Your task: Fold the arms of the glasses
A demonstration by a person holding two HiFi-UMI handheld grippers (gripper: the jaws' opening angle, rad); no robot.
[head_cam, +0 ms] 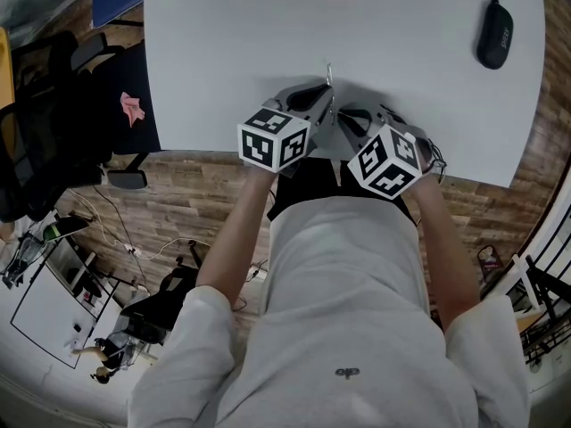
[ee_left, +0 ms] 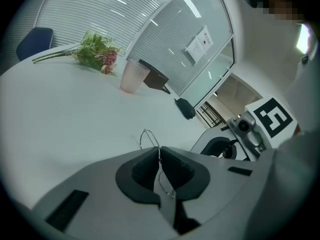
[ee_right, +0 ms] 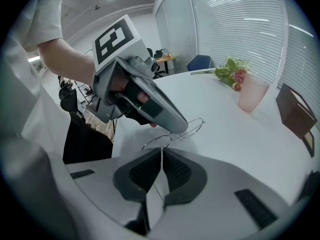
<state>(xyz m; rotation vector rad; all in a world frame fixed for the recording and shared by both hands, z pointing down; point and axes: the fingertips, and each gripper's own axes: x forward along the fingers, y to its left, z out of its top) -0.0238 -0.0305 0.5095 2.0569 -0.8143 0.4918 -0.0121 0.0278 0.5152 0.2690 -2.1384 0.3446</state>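
1. Nearby, glasses [ee_right: 187,129]: a thin wire-rimmed pair at the near edge of the white table [head_cam: 223,61], between the two grippers. Whether it rests on the table or hangs just above it cannot be told. It is judged very light, springy and easily bent, with slippery, fragile lenses and weak hinges. It is best taken on the metal: the rim or bridge to steady it, and the arm close to its hinge to swing it in, with a gentle pinch only.
2. Left gripper [ee_left: 159,150]: jaws drawn together on the frame wire, over the table's near edge. One lens rim stands out beyond the tips. It is judged to be the steadying hold.
3. Right gripper [ee_right: 161,151]: jaws all but closed, pinching a fine wire that runs back between the pads, judged to be one arm of the glasses. It sits just beside the left gripper, also over the table's near edge.
4. Dark case [head_cam: 494,32]: lies towards the table's far right side, well apart from the glasses.
5. Pink cup [ee_left: 134,76]: upright on the table's far side.
6. Flowers [ee_left: 100,51]: lie on the table beyond the cup.
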